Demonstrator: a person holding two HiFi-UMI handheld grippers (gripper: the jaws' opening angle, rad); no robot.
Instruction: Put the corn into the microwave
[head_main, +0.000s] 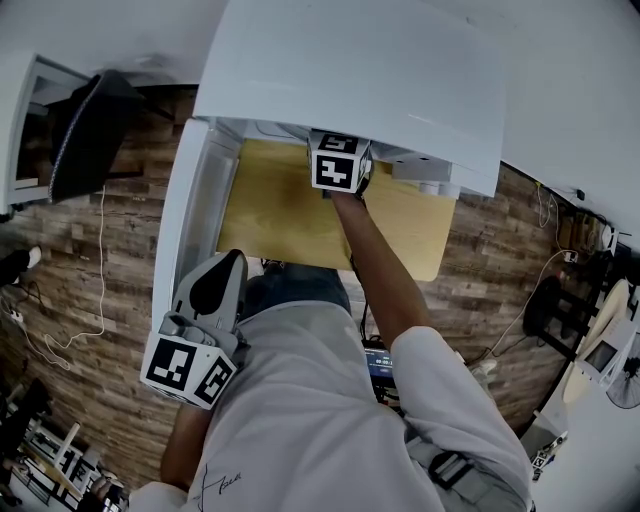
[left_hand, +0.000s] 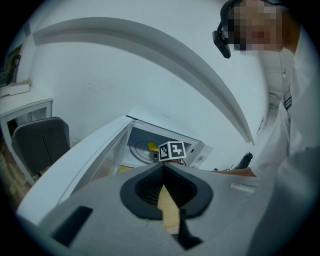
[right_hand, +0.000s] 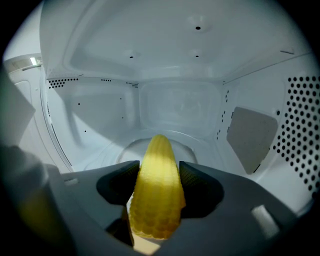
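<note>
A yellow corn cob (right_hand: 157, 190) sits between the pads of my right gripper (right_hand: 159, 167), which is shut on it. The cob points into the white microwave (right_hand: 180, 75) cavity, above the glass turntable (right_hand: 127, 149). In the head view the right gripper's marker cube (head_main: 340, 160) is at the microwave (head_main: 350, 70) mouth, with its jaws hidden under the top. The microwave door (head_main: 185, 220) stands swung out to the left. My left gripper (head_main: 212, 288) hangs back at the lower left, shut and holding nothing. In the left gripper view the corn (left_hand: 152, 146) shows inside the oven.
The microwave stands on a light wooden table (head_main: 290, 215). A black chair (head_main: 90, 130) is at the left by a white desk (head_main: 25, 110). Cables (head_main: 100, 270) trail over the wood floor. Perforated vents (right_hand: 305, 115) line the cavity's right wall.
</note>
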